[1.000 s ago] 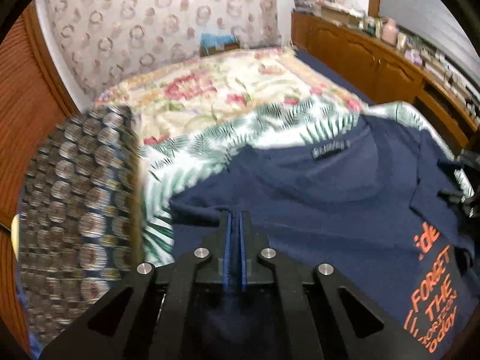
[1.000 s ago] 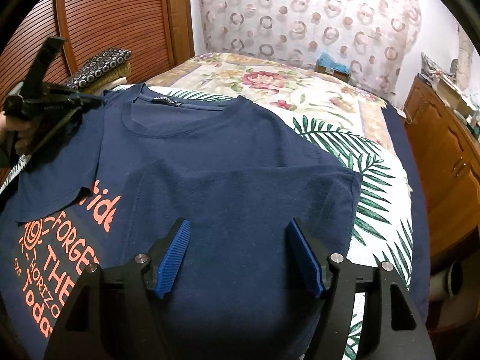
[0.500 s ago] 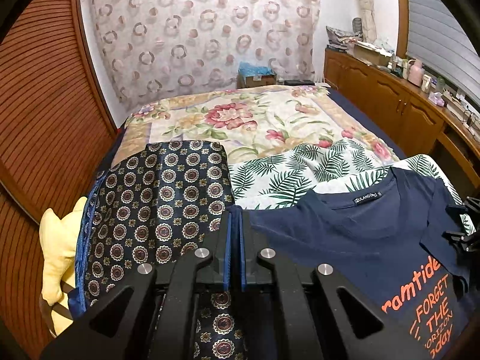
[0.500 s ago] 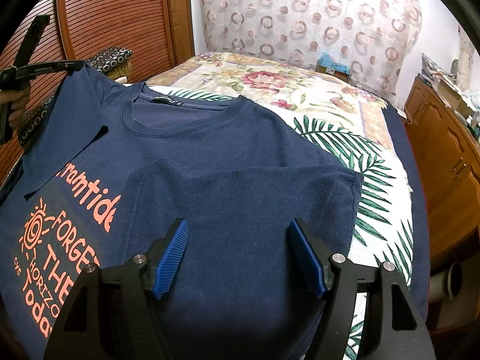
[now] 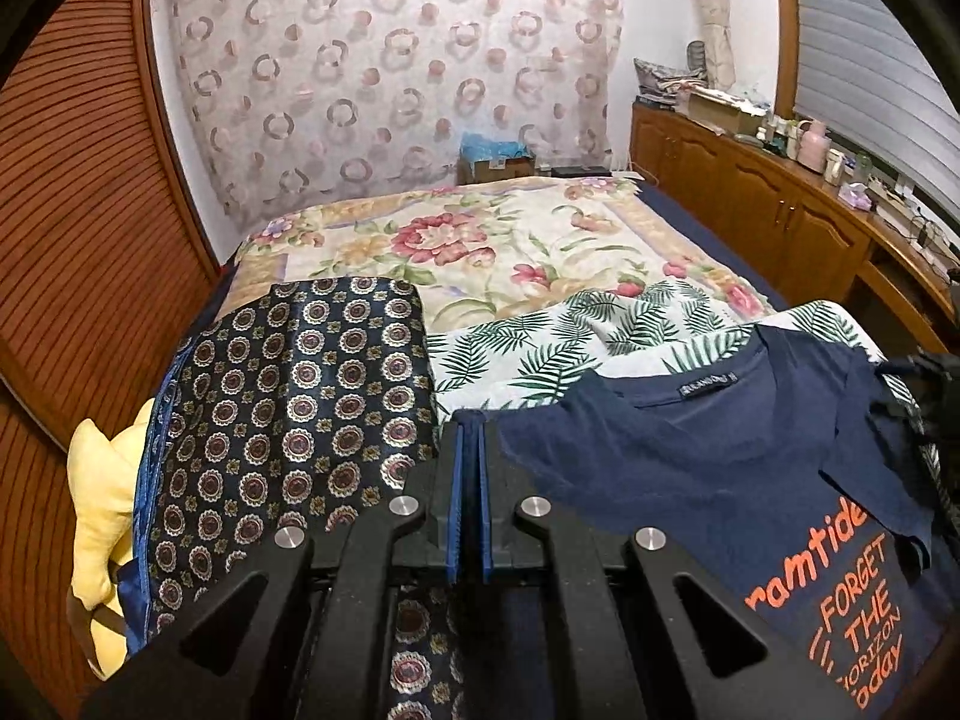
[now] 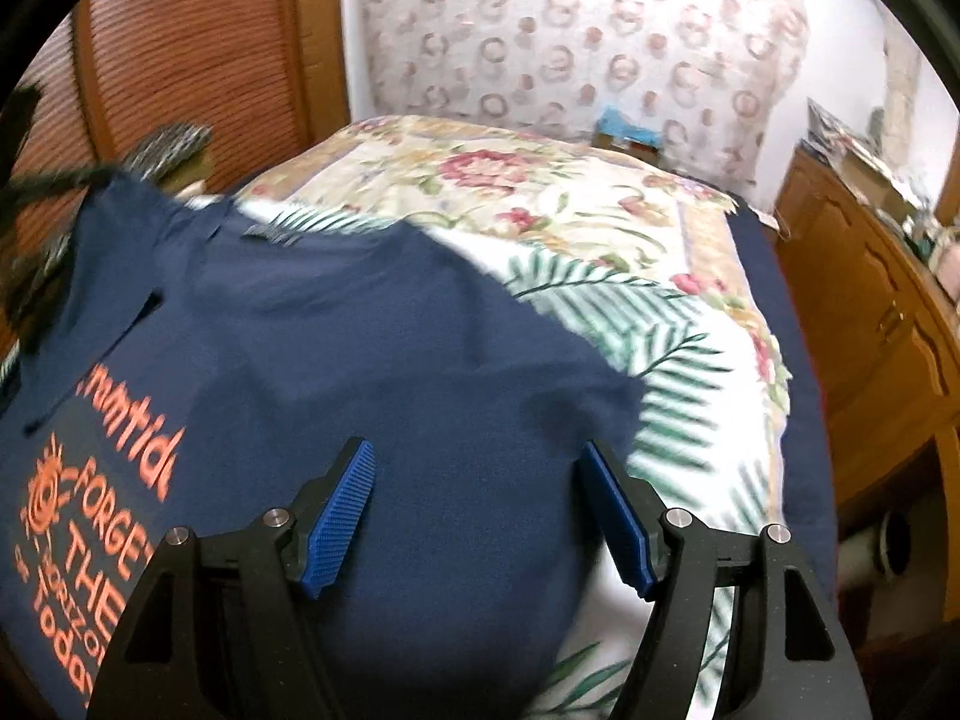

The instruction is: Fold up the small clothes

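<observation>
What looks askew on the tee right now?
The navy T-shirt isn't flat: the left gripper, jaws shut on its sleeve edge, holds that corner raised, so the fabric rumples below the collar. The right gripper hovers open over the other side. Nothing looks torn or spilled.

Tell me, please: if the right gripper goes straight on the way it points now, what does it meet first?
Most likely the navy T-shirt. The right gripper stands open and points downward at the plain fabric spread between its fingers, with the palm-leaf sheet just to its right. How far above the cloth it is cannot be told.
</observation>
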The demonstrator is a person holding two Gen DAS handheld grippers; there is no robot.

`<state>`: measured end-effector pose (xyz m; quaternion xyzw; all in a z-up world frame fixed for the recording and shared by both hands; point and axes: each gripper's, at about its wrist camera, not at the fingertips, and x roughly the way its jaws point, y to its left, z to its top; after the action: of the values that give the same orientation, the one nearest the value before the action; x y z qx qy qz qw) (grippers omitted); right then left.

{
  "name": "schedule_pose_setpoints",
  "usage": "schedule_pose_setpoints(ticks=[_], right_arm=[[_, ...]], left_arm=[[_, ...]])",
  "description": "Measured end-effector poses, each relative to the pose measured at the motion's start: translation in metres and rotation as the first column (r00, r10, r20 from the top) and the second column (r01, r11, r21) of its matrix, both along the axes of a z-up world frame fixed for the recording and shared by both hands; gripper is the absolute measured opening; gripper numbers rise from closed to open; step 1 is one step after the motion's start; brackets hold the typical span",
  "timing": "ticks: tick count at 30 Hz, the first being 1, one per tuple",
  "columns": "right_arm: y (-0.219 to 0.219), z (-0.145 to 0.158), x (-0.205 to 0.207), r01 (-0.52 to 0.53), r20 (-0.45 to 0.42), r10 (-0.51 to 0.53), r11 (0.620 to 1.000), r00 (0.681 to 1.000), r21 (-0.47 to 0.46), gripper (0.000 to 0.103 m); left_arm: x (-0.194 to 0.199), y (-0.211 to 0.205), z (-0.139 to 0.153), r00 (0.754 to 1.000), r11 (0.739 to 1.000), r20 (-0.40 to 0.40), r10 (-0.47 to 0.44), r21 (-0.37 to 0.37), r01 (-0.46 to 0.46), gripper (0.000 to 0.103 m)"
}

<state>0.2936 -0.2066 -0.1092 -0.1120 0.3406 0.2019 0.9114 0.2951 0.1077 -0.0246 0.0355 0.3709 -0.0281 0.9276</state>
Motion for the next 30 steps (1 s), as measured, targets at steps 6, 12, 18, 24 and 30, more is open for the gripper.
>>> schedule_pose_setpoints(ticks=[6, 12, 18, 24, 30], right_arm=[[-0.020, 0.001, 0.031, 0.091, -0.014, -0.091, 0.996, 0.996, -0.015, 0.073], [-0.025, -0.006, 0.040, 0.116, -0.046, -0.114, 0.993, 0.992, 0.024, 0.073], [-0.011, -0.003, 0.038, 0.042, -0.023, -0.042, 0.999, 0.999, 0.023, 0.054], [-0.006, 0.003, 0.029, -0.017, -0.028, 0.017, 1.000, 0.999, 0.007, 0.007], [-0.017, 0.042, -0.021, -0.026, 0.108, 0.017, 0.996, 0.994, 0.089, 0.005]], left_arm=[[-0.013, -0.001, 0.003, 1.000, 1.000, 0.009, -0.017, -0.014, 0.017, 0.005], [-0.023, -0.004, -0.006, 0.999, 0.999, -0.006, -0.035, -0.022, 0.035, 0.005], [-0.041, -0.012, -0.010, 0.999, 0.998, -0.009, -0.052, -0.042, 0.051, 0.005], [-0.075, -0.023, -0.001, 0.997, 0.996, 0.014, -0.079, -0.035, 0.079, 0.004], [-0.115, -0.024, 0.020, 0.993, 0.995, 0.078, -0.086, -0.036, 0.089, 0.003]])
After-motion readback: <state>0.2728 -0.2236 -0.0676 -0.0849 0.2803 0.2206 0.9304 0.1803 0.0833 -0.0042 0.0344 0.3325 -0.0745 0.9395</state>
